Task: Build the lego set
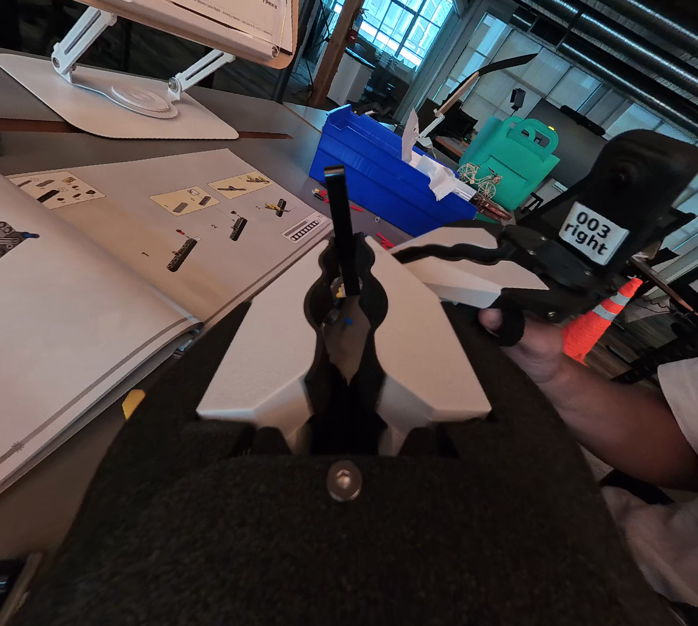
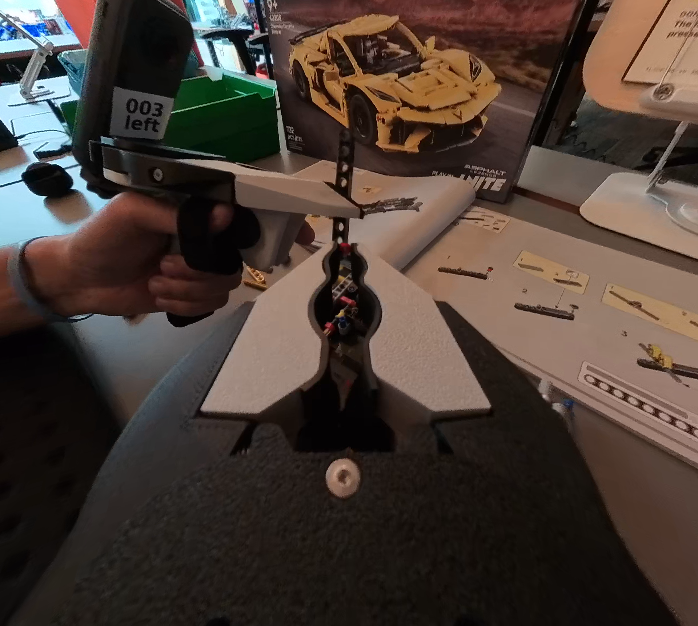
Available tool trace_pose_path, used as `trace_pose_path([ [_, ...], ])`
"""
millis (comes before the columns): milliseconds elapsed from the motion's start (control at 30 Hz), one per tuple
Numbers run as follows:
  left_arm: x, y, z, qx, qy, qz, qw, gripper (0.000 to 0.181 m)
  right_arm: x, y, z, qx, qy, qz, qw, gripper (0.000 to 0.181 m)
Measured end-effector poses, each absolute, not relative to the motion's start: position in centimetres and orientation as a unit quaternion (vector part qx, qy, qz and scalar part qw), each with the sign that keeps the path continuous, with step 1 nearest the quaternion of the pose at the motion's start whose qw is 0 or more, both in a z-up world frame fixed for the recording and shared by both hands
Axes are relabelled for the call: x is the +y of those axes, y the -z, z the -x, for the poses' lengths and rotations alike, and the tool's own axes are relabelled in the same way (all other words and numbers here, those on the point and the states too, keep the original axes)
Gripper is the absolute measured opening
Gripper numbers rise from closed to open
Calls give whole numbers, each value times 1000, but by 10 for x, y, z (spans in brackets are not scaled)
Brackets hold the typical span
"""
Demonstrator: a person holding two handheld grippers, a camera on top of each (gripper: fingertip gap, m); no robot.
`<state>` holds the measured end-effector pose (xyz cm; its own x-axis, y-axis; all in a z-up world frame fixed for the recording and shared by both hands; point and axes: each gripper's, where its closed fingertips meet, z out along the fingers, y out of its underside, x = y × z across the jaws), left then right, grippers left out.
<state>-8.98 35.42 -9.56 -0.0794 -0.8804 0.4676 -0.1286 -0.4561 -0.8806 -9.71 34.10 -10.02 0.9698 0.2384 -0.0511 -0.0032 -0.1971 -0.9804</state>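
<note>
A long black beam [image 1: 342, 230] with a row of holes is seen pinched upright between the fingers of the left gripper [image 1: 345, 249], at the centre of the left wrist view. In the right wrist view a small red pin [image 2: 344, 248] is clamped at the tips of the right gripper [image 2: 344, 249], just below the beam's lower end; whether pin and beam touch cannot be told. An open instruction booklet [image 1: 132, 267] is spread on the grey table [image 1: 272, 139] at left. A blue bin [image 1: 377, 184] is seen at upper right, and the set's box [image 2: 415, 60] stands at the top of the right wrist view.
</note>
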Motion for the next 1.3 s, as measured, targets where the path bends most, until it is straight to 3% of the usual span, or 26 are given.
trace_pose_path([
  [333, 351, 87, 92, 408, 629, 590, 298, 7, 345, 132, 108, -105, -92, 812, 567, 5],
  [467, 334, 88, 90, 422, 651, 576, 256, 6, 345, 129, 109, -101, -103, 809, 570, 5],
  [1300, 324, 93, 87, 460, 630, 567, 264, 6, 343, 127, 111, -94, -126, 806, 570, 5],
])
